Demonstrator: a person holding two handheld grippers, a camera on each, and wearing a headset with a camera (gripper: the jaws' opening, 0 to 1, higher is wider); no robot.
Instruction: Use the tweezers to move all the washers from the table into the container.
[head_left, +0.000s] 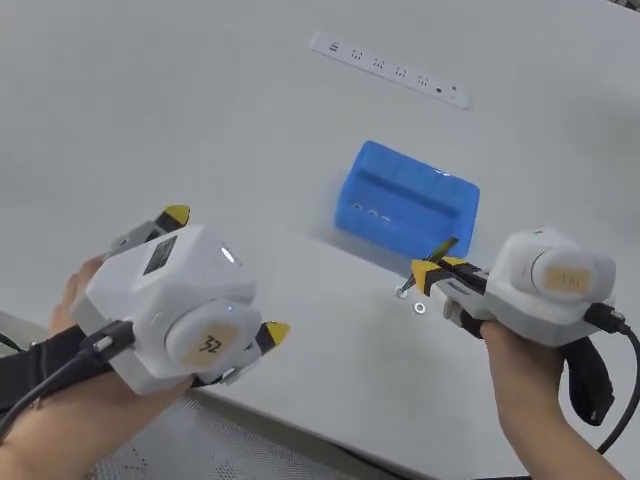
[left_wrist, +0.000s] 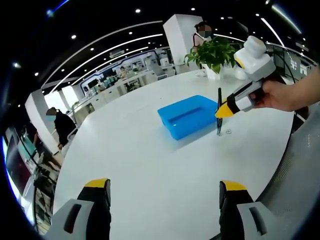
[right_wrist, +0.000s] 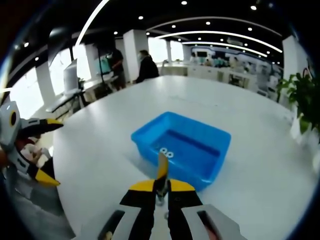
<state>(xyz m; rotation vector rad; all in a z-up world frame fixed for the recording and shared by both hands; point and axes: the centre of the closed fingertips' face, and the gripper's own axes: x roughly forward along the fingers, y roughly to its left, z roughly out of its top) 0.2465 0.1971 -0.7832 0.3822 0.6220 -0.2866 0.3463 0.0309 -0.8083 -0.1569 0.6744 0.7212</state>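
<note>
right gripper (head_left: 432, 272) clenched on tweezers (head_left: 447, 246); i'd lower the tips squarely astride the washer (head_left: 419, 308) just beside the container (head_left: 440, 215).

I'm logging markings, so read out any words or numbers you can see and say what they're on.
"32", tilted, on the left gripper, on its round end cap.
Dark label on top of that gripper: too small to read.
Yellow mark on the right gripper cap: blurred.
Print on the power strip: too small.
</note>
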